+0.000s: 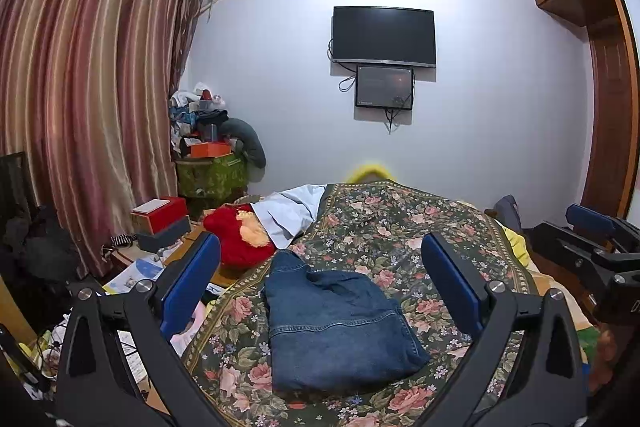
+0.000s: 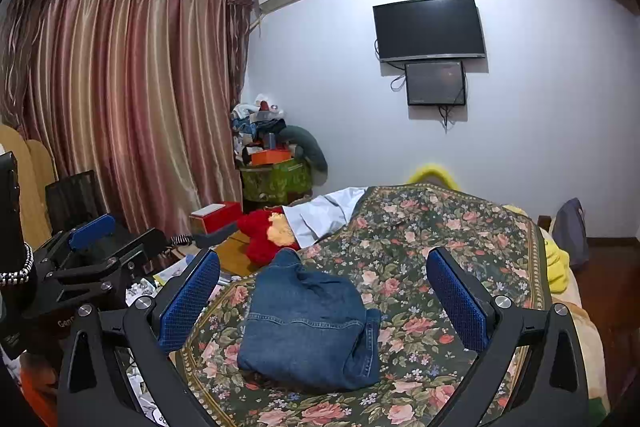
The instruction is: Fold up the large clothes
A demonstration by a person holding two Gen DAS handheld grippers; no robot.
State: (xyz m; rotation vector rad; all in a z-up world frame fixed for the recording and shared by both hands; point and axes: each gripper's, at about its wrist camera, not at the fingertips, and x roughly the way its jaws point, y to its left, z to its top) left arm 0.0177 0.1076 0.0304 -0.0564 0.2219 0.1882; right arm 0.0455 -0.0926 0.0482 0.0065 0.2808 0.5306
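Observation:
A pair of blue jeans [image 1: 332, 327] lies folded into a compact bundle on the floral bedspread [image 1: 400, 227]; it also shows in the right wrist view [image 2: 308, 331]. My left gripper [image 1: 320, 287] is open and empty, held above the near side of the jeans, its blue pads wide apart on either side. My right gripper [image 2: 322, 291] is open and empty, also above the jeans. The right gripper shows at the right edge of the left wrist view [image 1: 592, 243], and the left gripper at the left edge of the right wrist view [image 2: 96, 247].
A red plush toy [image 1: 240, 239] and a pale blue cloth [image 1: 288, 211] lie at the bed's far left. A cluttered side table with a red box [image 1: 164, 215] stands left of the bed. A yellow blanket [image 2: 558, 263] hangs at the right edge. Curtains [image 1: 80, 87] cover the left.

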